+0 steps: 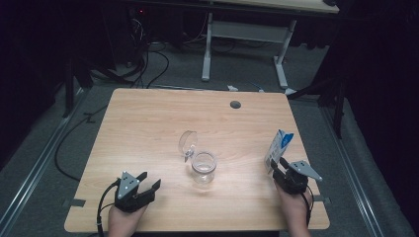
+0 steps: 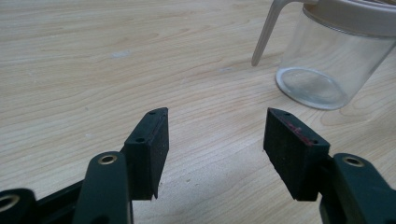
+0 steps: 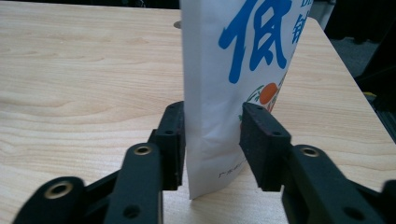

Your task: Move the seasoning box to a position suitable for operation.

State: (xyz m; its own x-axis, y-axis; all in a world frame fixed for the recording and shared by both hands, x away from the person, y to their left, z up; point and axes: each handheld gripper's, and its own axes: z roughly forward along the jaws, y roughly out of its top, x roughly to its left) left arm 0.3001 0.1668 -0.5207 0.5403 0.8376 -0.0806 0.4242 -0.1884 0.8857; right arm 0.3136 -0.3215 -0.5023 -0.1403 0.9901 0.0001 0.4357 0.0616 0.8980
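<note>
My right tongs [image 3: 212,140] sit astride the foot of the white carton [image 3: 229,84], the one with blue characters and an orange on it, which stands near the right edge of the table [image 1: 148,123]. The left pad looks to be touching the carton's side, while the right pad sits at the printed face without any dent there, so I cannot tell whether I have a real grip yet. To do this well, I would close squarely on the two broad faces, with both pads [image 3: 261,144] flat against the card and not biting a corner, and squeeze only until the walls stop giving, since a carton like this would likely buckle under a hard pinch. I hold it low, so I judge it could tip once lifted; a grip a little higher would steady it. The carton stands upright with its long axis vertical, its top away from the table, and its printed face turned toward my right pad. My left tongs [image 2: 215,140] are open and empty, resting near the table's front left, aimed at the clear glass jar [image 1: 203,167] at the table's middle, whose hinged lid [image 1: 188,143] stands open behind it.
</note>
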